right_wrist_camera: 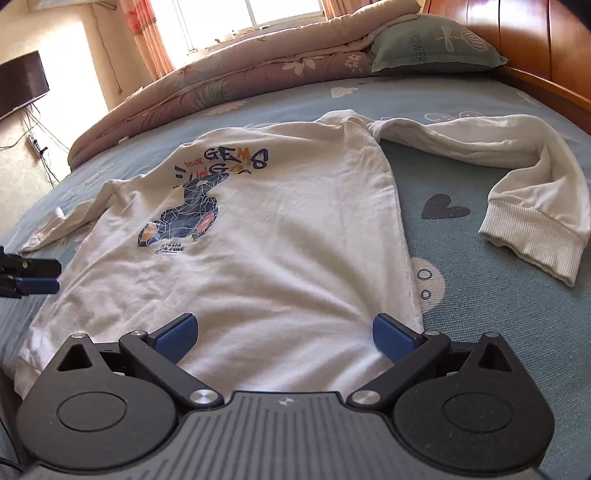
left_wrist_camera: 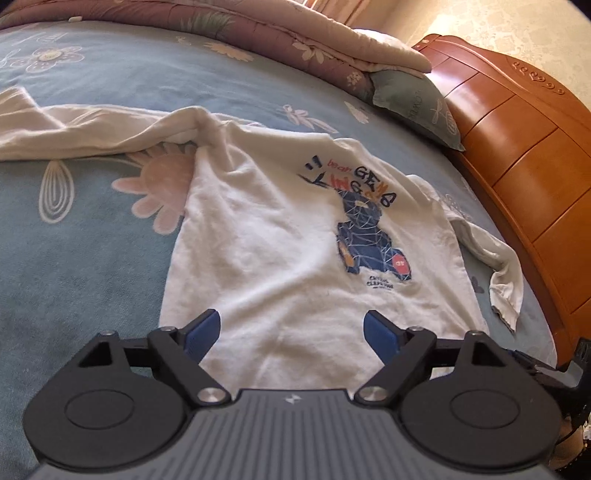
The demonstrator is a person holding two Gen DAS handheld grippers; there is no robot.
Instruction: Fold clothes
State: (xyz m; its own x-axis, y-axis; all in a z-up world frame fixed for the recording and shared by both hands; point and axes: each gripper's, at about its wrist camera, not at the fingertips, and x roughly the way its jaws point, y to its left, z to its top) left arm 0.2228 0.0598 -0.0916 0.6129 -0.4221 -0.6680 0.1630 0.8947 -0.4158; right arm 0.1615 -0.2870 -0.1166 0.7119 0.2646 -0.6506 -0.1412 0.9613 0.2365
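A white long-sleeved shirt (left_wrist_camera: 280, 236) is lying spread out flat on the bed (left_wrist_camera: 81, 236), print side up, with its hem nearest the cameras. A blue bear (left_wrist_camera: 369, 236) and coloured letters are showing on its chest. In the left wrist view one sleeve (left_wrist_camera: 85, 129) is stretching away to the left across the bedsheet, and the other sleeve (left_wrist_camera: 495, 258) is trailing down along the shirt's right side, its ribbed cuff lying on the sheet near the wooden headboard (left_wrist_camera: 517, 140).

The left tool (left_wrist_camera: 291, 332) is hovering over the hem area with its blue-padded fingers standing wide apart and gripping nothing; white cloth is showing in the gap between them. The right tool (right_wrist_camera: 284, 338) is likewise sitting over the hem near the shirt's right edge, fingers spread wide and empty. In the right wrist view the left tool is peeking in at the left edge, beside the shirt's side.

The bedsheet is blue-grey with flowers, hearts and clouds printed on it. A folded quilt (right_wrist_camera: 221, 88) is lying along the far side of the bed, and a green pillow (right_wrist_camera: 432, 44) is resting against the headboard. Sunlight is coming through a curtained window (right_wrist_camera: 236, 18) beyond the quilt.
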